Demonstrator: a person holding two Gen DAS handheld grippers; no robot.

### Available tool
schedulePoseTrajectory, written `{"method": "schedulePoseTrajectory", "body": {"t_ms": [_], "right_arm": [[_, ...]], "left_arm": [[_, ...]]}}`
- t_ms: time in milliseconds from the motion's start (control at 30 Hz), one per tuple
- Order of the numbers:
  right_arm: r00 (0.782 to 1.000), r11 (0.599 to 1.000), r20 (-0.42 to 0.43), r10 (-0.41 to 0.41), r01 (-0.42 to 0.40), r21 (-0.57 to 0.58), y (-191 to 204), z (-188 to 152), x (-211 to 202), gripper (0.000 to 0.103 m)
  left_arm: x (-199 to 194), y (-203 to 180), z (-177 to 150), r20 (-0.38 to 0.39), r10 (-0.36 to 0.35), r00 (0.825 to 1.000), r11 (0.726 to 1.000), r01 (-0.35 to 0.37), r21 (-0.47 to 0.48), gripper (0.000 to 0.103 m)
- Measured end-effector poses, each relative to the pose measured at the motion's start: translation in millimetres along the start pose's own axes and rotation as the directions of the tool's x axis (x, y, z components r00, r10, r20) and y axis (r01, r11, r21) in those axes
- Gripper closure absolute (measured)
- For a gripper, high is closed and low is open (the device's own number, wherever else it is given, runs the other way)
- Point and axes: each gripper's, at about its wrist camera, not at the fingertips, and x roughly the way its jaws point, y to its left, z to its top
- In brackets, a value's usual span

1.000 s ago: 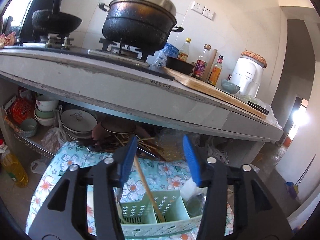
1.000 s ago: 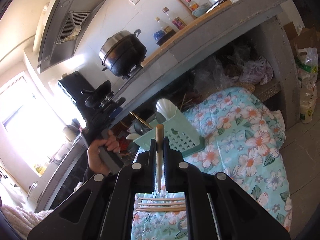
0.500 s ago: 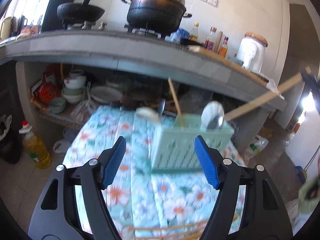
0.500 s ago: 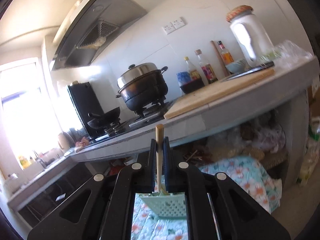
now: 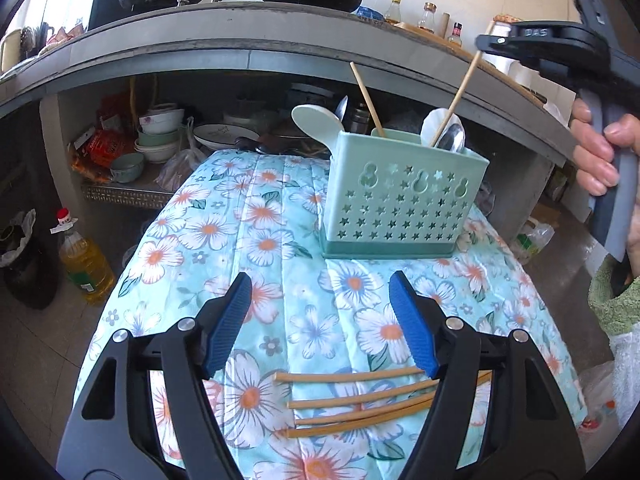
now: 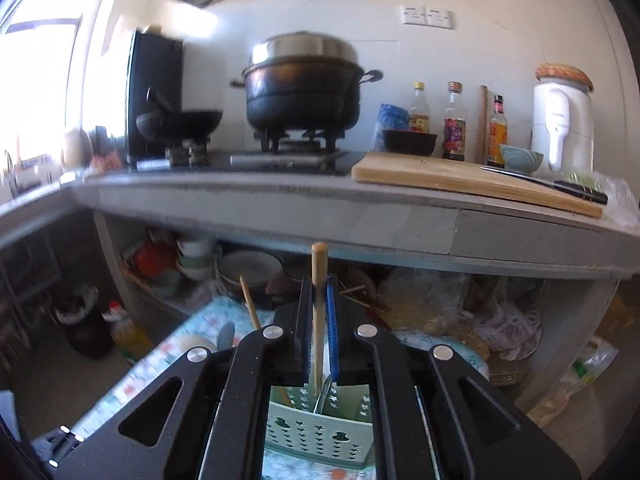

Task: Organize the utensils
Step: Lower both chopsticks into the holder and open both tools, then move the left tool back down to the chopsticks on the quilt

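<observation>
A mint-green utensil holder (image 5: pixel 400 200) with star holes stands on the flowered cloth (image 5: pixel 248 216). It holds one upright chopstick (image 5: pixel 366 98), a pale spoon (image 5: pixel 316 124) and metal spoons. My right gripper (image 5: pixel 490 42), held by a hand at the upper right, is shut on a wooden chopstick (image 6: pixel 319 300). That chopstick slants down, and its lower end dips into the holder's right compartment (image 6: pixel 320 424) beside a metal spoon. My left gripper (image 5: pixel 320 320) hangs open over the cloth in front of the holder, nothing between its blue pads. Several loose chopsticks (image 5: pixel 360 400) lie just under it.
A grey counter (image 6: pixel 280 204) overhangs the cloth, bearing a black pot (image 6: pixel 302 92), a wok, bottles, and a cutting board (image 6: pixel 460 182) with a knife. Bowls and plates (image 5: pixel 160 136) fill the shelf beneath. An oil bottle (image 5: pixel 86 264) and a black bag stand on the floor at left.
My left gripper drew back and down from the holder, its jaws wider, and the loose chopsticks came into view. My right gripper rolled upright and carried its chopstick over to the holder.
</observation>
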Motion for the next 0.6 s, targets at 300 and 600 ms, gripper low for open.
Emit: {"method": "schedulePoseTrajectory", "body": {"t_ms": [300, 600], "right_arm": [[0.984, 0.98, -0.052, 0.171, -0.176, -0.092, 31.5, -11.2, -2.0, 0.093], [0.967, 0.965, -0.045, 0.25, -0.244, 0.1, 1.7, 0.7, -6.7, 0.077]], "left_arm": [[1.5, 0.0, -2.5, 0.003, 0.001, 1.0, 1.0, -0.001, 0.011, 0.036], [0.0, 1.7, -2.0, -0.004, 0.007, 1.0, 1.0, -0.007, 0.011, 0.036]]}}
